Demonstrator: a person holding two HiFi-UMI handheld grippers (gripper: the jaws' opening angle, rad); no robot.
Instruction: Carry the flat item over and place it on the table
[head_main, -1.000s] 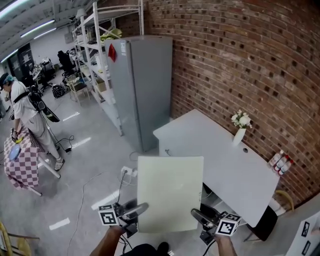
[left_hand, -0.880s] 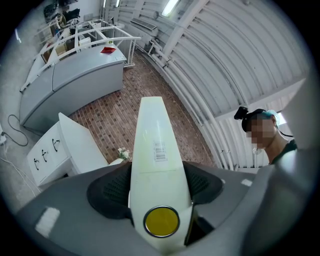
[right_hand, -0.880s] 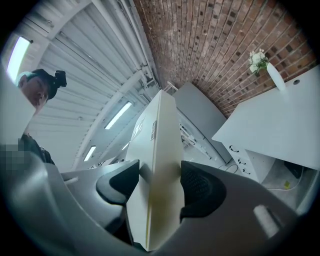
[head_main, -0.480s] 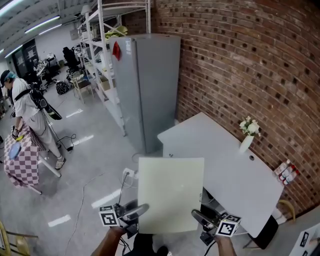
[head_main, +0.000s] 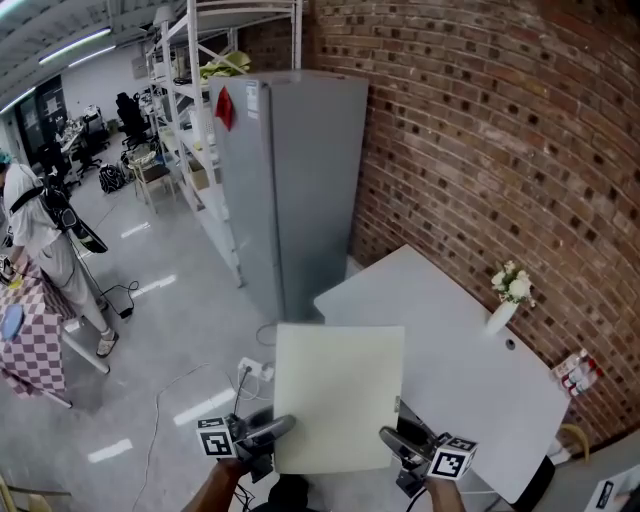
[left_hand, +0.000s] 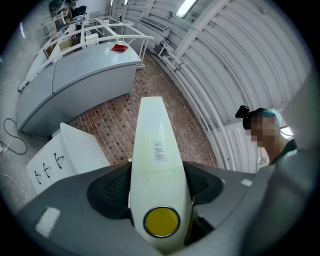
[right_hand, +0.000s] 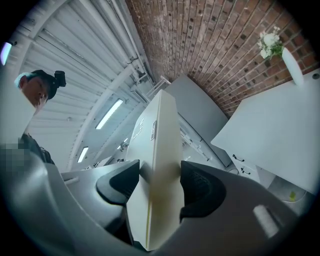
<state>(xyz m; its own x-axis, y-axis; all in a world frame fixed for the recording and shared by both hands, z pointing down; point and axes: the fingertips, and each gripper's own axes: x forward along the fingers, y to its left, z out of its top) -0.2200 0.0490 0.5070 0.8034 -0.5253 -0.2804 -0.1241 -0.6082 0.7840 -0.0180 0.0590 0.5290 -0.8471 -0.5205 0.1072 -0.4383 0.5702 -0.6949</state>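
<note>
L gripper: jaws wide, clamped on cream board at its 7 o'clock corner | R gripper: jaws gripping the 5 o'clock corner | board: held flat in the air, 6 o'clock in head view | white table: at board's 3 o'clock | flower vase: on table, beside brick wall

Cream panel, red brick wall, white table
</note>
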